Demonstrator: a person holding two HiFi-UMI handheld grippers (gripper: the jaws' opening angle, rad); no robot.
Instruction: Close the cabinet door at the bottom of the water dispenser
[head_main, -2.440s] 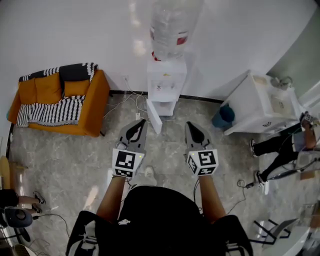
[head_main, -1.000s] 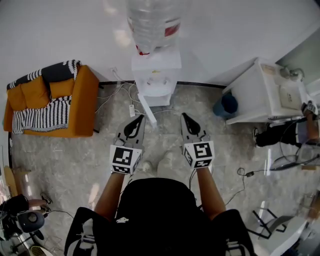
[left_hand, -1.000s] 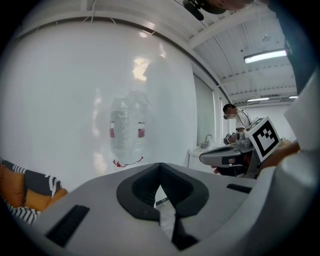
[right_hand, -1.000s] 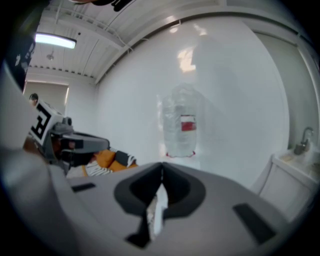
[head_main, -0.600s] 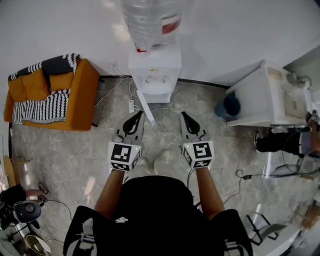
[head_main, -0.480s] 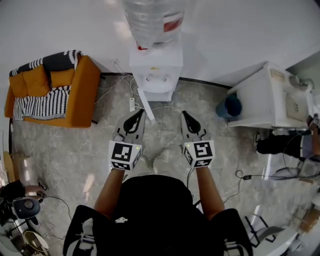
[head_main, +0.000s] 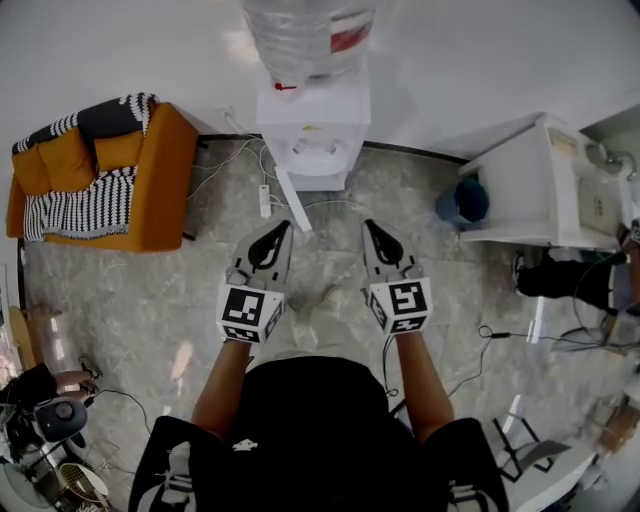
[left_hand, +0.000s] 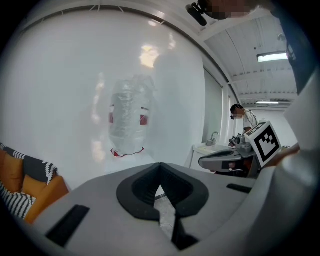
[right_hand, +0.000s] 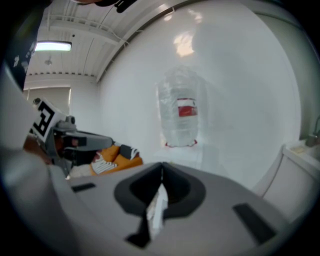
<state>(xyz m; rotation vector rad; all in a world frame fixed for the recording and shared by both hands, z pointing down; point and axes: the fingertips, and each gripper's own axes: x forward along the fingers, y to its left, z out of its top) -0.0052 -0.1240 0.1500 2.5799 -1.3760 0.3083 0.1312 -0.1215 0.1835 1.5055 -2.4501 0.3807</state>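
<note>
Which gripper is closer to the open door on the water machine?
Left. The left gripper is just before the open door; the right gripper is farther off, to its right.

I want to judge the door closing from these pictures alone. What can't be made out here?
Cabinet interior: head view, hidden beneath the water dispenser, seen from above.
Cabinet door: head view, edge-on; any handle too small.
Dispenser's lower half: gripper views, blocked by the left gripper and right gripper themselves.
Water bottle: head view, top cut off by the upper edge.
</note>
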